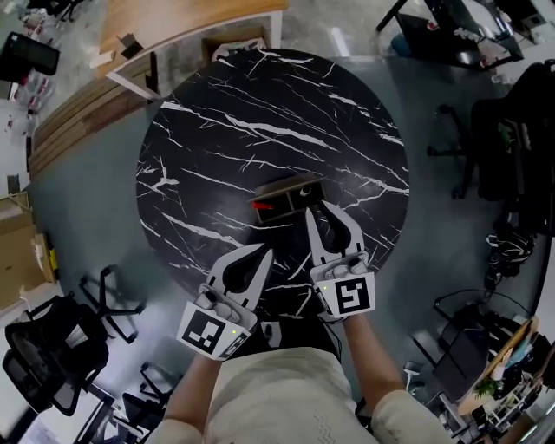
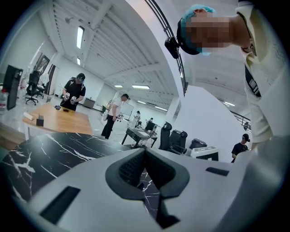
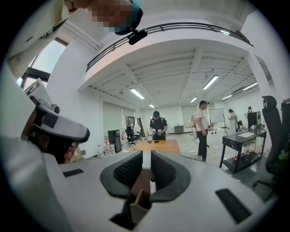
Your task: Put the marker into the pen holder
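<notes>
A dark wooden pen holder (image 1: 293, 187) stands near the middle of the round black marble table (image 1: 260, 113). Something red and short, apparently the marker (image 1: 262, 206), lies at the holder's left side; I cannot tell whether it rests on the table or sticks out of the holder. My right gripper (image 1: 317, 208) reaches the holder's right side with its jaws a narrow gap apart and nothing gripped. In the right gripper view (image 3: 146, 156) the holder's wooden edge (image 3: 139, 205) shows through that gap. My left gripper (image 1: 267, 251) hovers nearer me, shut and empty (image 2: 145, 152).
A wooden table (image 1: 173, 22) stands beyond the marble one. Black office chairs sit at the lower left (image 1: 52, 347) and the right (image 1: 512, 130). Several people (image 3: 200, 127) stand in the room behind.
</notes>
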### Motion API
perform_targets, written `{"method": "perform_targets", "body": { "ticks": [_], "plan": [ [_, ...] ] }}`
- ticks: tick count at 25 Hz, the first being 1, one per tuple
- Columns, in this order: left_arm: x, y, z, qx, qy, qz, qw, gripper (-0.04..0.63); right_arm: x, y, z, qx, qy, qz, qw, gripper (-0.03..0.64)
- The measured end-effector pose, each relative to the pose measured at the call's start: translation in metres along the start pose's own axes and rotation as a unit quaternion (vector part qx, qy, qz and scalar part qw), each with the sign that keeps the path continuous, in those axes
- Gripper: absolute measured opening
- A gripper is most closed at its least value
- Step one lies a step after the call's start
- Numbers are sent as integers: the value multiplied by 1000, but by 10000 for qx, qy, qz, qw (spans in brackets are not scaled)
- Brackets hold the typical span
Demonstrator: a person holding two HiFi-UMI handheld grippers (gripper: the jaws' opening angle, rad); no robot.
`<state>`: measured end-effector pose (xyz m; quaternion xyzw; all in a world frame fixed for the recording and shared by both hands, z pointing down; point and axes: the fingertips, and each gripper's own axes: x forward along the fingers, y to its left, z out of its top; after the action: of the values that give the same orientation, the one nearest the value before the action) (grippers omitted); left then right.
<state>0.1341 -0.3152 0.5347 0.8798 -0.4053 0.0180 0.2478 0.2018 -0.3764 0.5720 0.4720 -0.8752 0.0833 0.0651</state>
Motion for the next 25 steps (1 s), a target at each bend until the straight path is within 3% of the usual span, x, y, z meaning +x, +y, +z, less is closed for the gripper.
{"method": "perform_targets", "body": {
  "ticks": [4,7,17,25],
  "plan": [
    [-2,-10,18,129,-91,-161,9997,11,-19,13,30,195,18,106,9998,56],
    [-4,-17,30,313,-86,-305,9990,11,-34,19,51,122,44,-44,9999,20],
    [-29,-38,66,725,-193,-554,9956,11,-73,41,108,100,32,-440,9990,17],
    [-48,-41,73,712,-246,-675,9949,12,-84,62,117,44,72,-576,9983,16]
  ]
}}
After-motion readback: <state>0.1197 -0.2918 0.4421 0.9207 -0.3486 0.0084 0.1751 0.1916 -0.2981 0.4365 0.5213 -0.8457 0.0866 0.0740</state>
